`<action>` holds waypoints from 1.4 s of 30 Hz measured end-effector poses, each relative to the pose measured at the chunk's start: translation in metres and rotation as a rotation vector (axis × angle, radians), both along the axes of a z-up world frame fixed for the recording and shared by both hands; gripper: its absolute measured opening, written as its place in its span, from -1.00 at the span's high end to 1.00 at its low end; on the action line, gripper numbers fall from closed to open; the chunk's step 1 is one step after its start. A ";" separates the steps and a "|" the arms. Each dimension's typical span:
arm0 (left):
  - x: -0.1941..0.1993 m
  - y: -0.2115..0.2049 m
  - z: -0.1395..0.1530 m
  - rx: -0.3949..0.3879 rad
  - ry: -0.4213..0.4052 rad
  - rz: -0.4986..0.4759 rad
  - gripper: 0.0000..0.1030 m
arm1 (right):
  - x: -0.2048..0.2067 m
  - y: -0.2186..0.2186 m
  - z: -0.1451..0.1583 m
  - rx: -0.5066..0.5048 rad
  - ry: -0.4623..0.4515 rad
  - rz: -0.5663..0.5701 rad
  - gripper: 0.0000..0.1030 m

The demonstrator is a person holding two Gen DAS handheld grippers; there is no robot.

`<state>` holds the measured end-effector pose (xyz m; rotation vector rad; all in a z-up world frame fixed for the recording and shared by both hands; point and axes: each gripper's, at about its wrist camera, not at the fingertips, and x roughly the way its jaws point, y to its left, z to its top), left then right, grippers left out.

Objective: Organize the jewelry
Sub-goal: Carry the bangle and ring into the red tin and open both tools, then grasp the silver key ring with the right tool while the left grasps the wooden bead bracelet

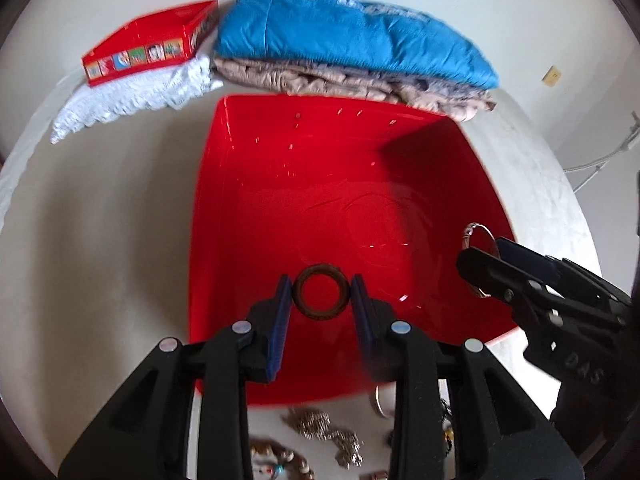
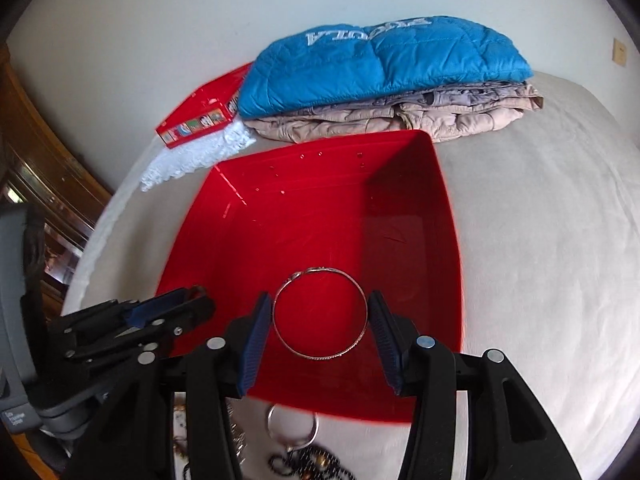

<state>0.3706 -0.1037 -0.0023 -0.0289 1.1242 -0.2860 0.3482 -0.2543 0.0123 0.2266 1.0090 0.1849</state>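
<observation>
My left gripper (image 1: 321,282) is shut on a brown wooden bangle (image 1: 320,312), which sits upright between the blue pads above the near part of a big red plastic bin (image 1: 320,180). In the right wrist view, my right gripper (image 2: 320,296) is shut on a thin silver bangle (image 2: 316,270), also over the red bin (image 2: 320,220). Each gripper shows in the other's view: the right gripper (image 1: 482,252) at the bin's right rim, the left gripper (image 2: 188,300) at its left rim. The bin looks empty inside.
A loose jewelry pile (image 1: 324,432) lies on the white cover in front of the bin, including a silver ring (image 2: 294,428). Behind the bin are a folded blue jacket (image 1: 352,40) on a beige one (image 1: 360,84), and a red box (image 1: 152,46) on white lace.
</observation>
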 end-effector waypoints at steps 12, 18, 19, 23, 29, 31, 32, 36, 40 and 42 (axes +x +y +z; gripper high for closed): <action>0.011 -0.009 -0.021 0.030 0.027 -0.016 0.17 | 0.004 0.006 -0.015 -0.052 0.025 0.020 0.01; 0.000 -0.001 -0.008 0.027 0.000 -0.010 0.16 | -0.005 0.003 -0.004 -0.034 -0.004 0.012 0.01; -0.003 0.001 -0.004 0.026 -0.009 -0.009 0.16 | -0.008 0.002 -0.001 -0.032 -0.010 0.013 0.01; -0.022 0.015 0.012 0.023 -0.045 0.004 0.13 | -0.020 -0.002 0.010 -0.025 -0.030 0.003 0.01; -0.059 0.043 0.030 0.030 -0.100 0.042 -0.15 | -0.045 -0.001 0.021 -0.020 -0.042 0.012 0.01; -0.071 0.052 0.034 0.027 -0.108 0.050 -0.24 | -0.058 0.003 0.023 -0.018 -0.048 0.025 0.00; -0.079 0.056 0.035 0.030 -0.113 0.052 -0.28 | -0.062 0.004 0.024 -0.018 -0.049 0.032 0.00; -0.102 0.064 0.033 0.030 -0.123 0.045 -0.37 | -0.087 0.012 0.018 0.000 -0.039 0.056 0.01; -0.122 0.071 0.019 0.068 -0.111 0.047 -0.37 | -0.102 0.019 0.004 0.001 -0.011 0.072 0.01; -0.127 0.076 0.007 0.083 -0.087 0.046 -0.37 | -0.105 0.021 -0.004 0.005 0.009 0.075 0.01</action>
